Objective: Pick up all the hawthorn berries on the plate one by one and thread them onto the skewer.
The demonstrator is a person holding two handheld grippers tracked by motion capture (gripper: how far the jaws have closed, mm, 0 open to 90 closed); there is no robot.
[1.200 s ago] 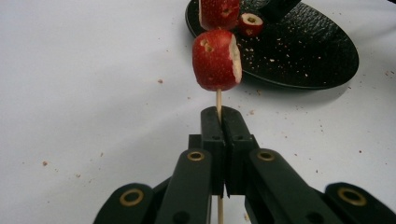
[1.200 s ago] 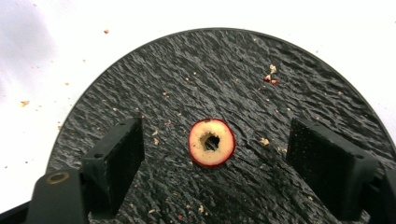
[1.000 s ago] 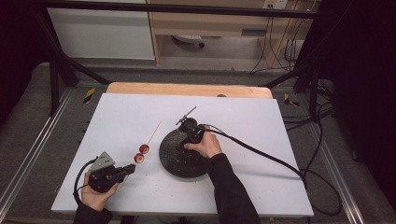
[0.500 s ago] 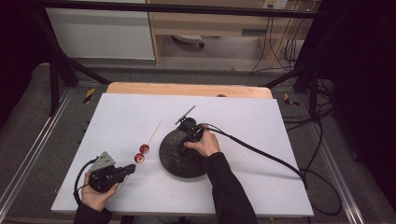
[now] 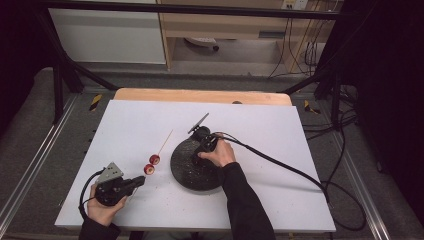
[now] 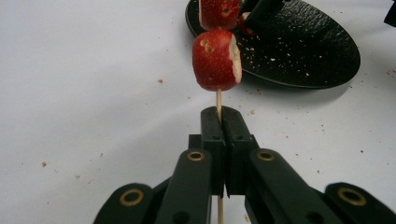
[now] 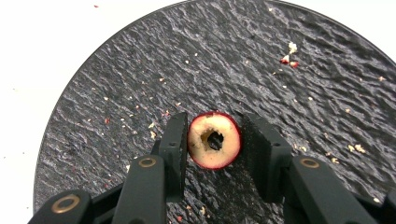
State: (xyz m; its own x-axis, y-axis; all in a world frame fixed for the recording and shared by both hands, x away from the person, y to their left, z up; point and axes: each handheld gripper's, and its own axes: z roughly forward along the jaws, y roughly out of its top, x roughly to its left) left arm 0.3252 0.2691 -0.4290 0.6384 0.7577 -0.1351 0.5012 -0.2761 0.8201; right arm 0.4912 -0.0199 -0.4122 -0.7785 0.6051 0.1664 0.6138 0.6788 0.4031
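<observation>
Two hand-held grippers are working: our left one (image 6: 219, 122) is clamping the skewer (image 6: 218, 99), our right (image 7: 214, 140) is closing on a fruit piece (image 7: 214, 140) at the plate's (image 7: 289, 116) six o'clock; threading is coming next.

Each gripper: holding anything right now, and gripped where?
Left gripper: shut on the wooden skewer, gripped on the bare stick just below the two red fruit pieces. Right gripper: shut on a cored red fruit piece, pads on its opposite sides, over the black plate.

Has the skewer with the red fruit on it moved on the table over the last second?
No. In the high view the skewer lies at the same spot beside the left edge of the black plate, its tip pointing away, clamped in the left gripper.
</observation>
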